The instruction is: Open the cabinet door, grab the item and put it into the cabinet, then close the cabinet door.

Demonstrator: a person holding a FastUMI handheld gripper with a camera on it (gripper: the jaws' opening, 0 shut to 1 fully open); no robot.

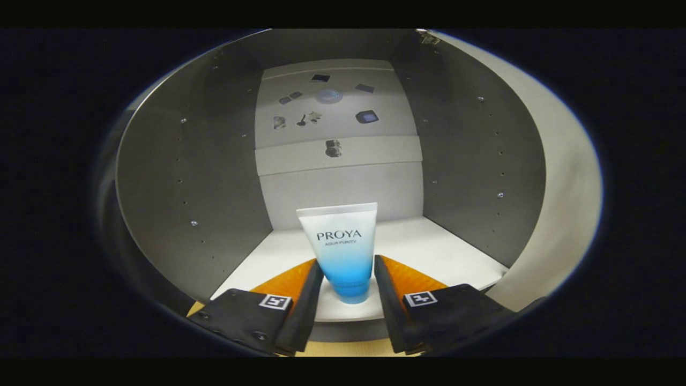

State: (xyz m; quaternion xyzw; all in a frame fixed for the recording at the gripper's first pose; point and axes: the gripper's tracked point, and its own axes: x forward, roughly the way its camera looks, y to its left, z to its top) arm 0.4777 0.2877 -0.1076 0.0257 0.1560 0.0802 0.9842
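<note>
1. The gripper [348, 279] points level into the open cabinet [177, 177], its two fingers reaching over the front edge of the bottom shelf [429, 252].
2. The fingers [308, 300] stand one on each side of the tube [342, 252]. The left tip sits right at the tube's lower side; the right tip lies just beside it, and a thin gap seems to show there.
3. Whether both fingers press on the tube cannot be told, so the grip is uncertain: the jaws are narrowed to about the tube's width.
4. The tube stands upright, cap down, with its flat crimped end on top. It is white above and fades to blue below.
5. Its cap rests on or just over the front part of the white shelf; contact with the shelf cannot be told for sure.
6. The cabinet has grey side walls with rows of small holes and a few screw heads, and a pale back wall [343, 187].
7. The back wall bears several small dark stickers or marks [366, 116], too small to make out.
8. The door [568, 177] is swung open on the right, pale on its inner face, with a hinge [429, 37] near its top.
</note>
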